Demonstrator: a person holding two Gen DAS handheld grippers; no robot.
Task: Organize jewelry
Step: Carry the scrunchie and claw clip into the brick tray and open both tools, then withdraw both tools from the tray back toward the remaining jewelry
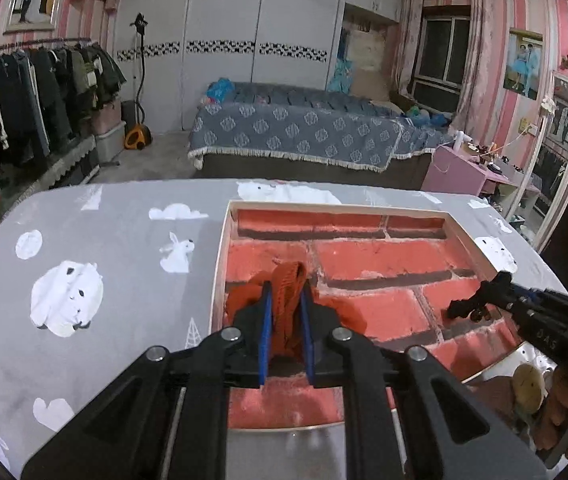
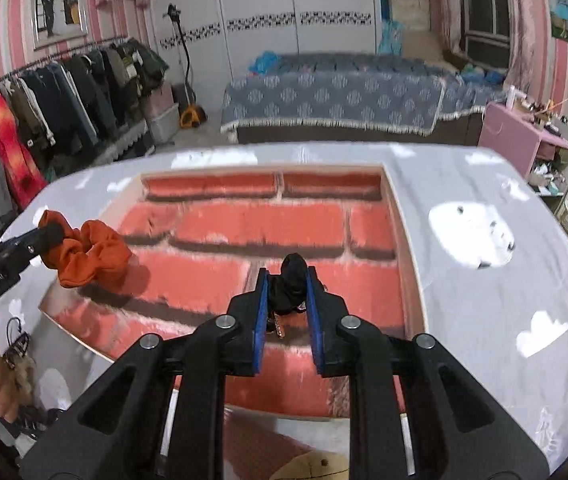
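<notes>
My left gripper (image 1: 286, 304) is shut on an orange scrunchie (image 1: 288, 300) and holds it over the near left part of a shallow box with a red brick-pattern lining (image 1: 364, 256). In the right wrist view the scrunchie (image 2: 92, 256) hangs from the left gripper (image 2: 50, 234) above the box's left side. My right gripper (image 2: 286, 288) is shut on a black hair tie (image 2: 290, 280) with a small metal piece under it, over the near middle of the box (image 2: 264, 224). The right gripper also shows in the left wrist view (image 1: 464, 308).
The box lies on a table with a grey cloth printed with white animals and clouds (image 1: 104, 264). A woven item and small objects sit off the table's near edge (image 1: 528, 384). A bed (image 1: 304, 132), clothes rack (image 1: 24, 96) and pink dresser (image 1: 464, 172) stand beyond.
</notes>
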